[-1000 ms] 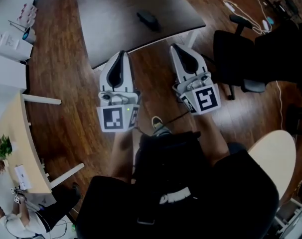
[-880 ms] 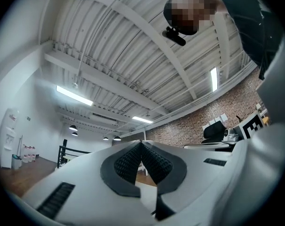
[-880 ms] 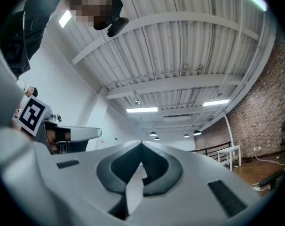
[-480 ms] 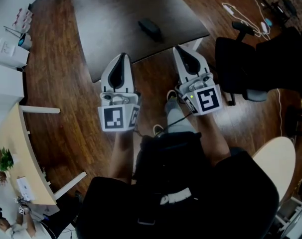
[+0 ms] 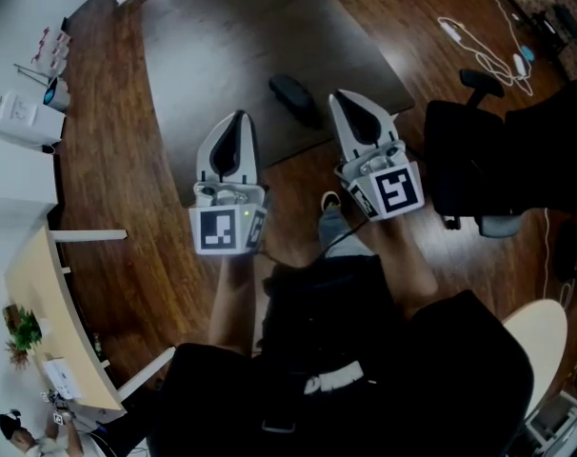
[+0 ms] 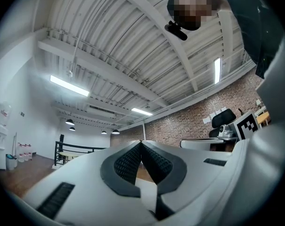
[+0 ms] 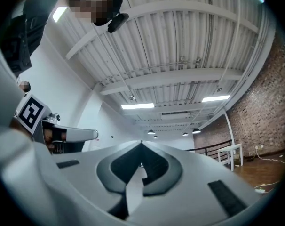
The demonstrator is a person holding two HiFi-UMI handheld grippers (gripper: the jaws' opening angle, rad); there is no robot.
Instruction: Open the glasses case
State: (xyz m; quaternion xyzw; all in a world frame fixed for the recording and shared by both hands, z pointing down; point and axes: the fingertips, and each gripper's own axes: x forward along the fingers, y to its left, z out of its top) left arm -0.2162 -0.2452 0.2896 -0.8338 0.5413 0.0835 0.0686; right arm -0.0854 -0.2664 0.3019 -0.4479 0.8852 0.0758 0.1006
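The left gripper (image 5: pixel 236 122) has its two grey-padded jaws pressed together with nothing between them, as the left gripper view shows (image 6: pixel 141 143). The right gripper (image 5: pixel 348 99) also has its jaws together and empty (image 7: pixel 141 146). Both are white with a black-and-white marker cube at the rear, and they are held side by side, pointing away from the person and slightly upward, so their own cameras look at a white ribbed ceiling (image 6: pixel 133 41).

The dark, oblong glasses case (image 5: pixel 293 97) lies closed on a dark brown rectangular table top (image 5: pixel 222 36). It sits between the two gripper tips, a little ahead of the left one, just to the left of the right one and nearer to it, touching neither.

To the right of the right gripper stands a black office chair (image 5: pixel 479 155), and beyond it a white cable (image 5: pixel 484 41) lies on the brown wooden floor (image 5: pixel 108 160). Well to the left of the left gripper stands a light wooden desk (image 5: pixel 41 303).
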